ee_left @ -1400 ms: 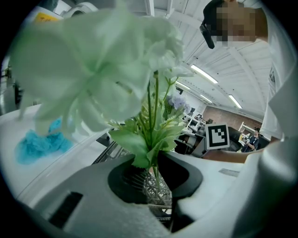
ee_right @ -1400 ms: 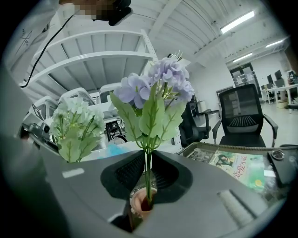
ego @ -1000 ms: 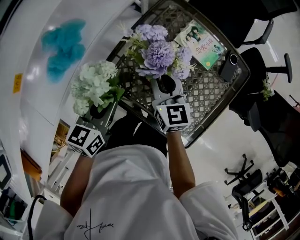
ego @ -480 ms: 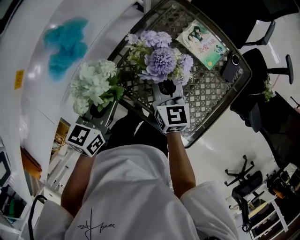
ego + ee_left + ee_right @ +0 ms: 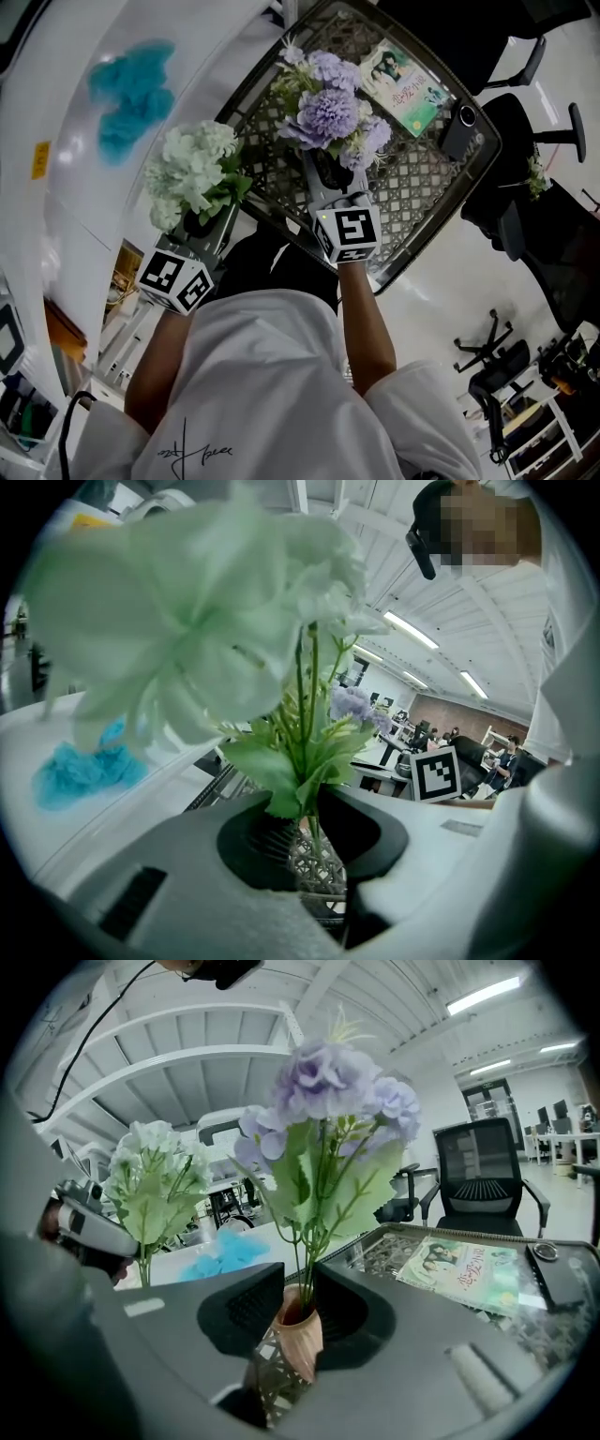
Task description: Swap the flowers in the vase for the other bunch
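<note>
Glass-topped lattice table [image 5: 417, 192] fills the middle of the head view, bearing a green illustrated book [image 5: 405, 82] and a dark phone [image 5: 461, 131]. Over it, the right gripper [image 5: 298, 1302] clamps a small tan ribbed vase [image 5: 298, 1340] holding the lilac-purple flower bunch [image 5: 333, 108], jaws narrow against its sides. Beside the table's left edge, the left gripper [image 5: 305, 832] pinches the thin green stems of the pale white-green flower bunch [image 5: 192, 169], upright.

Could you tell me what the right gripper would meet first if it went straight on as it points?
Probably the lattice table: the right gripper, shut on the vase, points slightly down over it, though depth is unclear.
</note>
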`<state>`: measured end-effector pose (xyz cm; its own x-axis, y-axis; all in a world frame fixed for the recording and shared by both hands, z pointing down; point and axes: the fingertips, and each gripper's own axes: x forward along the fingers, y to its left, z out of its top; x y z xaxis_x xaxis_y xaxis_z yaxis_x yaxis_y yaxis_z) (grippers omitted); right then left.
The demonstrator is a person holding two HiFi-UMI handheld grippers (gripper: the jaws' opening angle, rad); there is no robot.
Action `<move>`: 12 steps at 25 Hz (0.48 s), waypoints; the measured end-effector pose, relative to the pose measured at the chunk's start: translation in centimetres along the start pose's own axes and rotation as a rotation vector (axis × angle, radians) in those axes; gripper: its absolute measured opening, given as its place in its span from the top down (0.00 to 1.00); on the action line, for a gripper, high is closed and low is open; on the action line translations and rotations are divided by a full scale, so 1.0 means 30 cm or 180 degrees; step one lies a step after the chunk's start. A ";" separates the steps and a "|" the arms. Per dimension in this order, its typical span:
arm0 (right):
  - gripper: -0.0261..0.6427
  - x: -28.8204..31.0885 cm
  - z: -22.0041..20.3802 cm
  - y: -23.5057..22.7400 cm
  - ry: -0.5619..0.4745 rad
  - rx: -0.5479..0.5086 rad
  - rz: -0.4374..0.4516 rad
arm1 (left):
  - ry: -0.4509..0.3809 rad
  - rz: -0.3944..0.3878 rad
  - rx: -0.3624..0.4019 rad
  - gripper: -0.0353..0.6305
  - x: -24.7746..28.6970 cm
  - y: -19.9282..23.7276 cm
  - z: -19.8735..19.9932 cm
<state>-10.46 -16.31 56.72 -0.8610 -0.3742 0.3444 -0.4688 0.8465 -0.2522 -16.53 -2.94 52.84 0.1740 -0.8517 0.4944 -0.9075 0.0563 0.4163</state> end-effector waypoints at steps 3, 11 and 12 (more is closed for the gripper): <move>0.81 -0.002 -0.011 0.007 0.0031 0.0002 0.0023 | -0.0001 0.0014 -0.0016 0.84 -0.004 0.004 -0.007; 0.81 -0.030 -0.013 0.024 0.0056 0.0007 0.0036 | -0.0030 -0.0018 -0.0054 0.84 -0.001 -0.008 -0.004; 0.81 -0.035 -0.010 0.024 0.0051 0.0017 0.0028 | -0.0036 -0.0029 -0.0059 0.84 0.001 -0.009 -0.002</move>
<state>-9.85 -15.20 56.46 -0.8619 -0.3605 0.3565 -0.4622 0.8478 -0.2601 -16.26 -2.95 52.79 0.1778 -0.8580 0.4819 -0.8987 0.0579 0.4348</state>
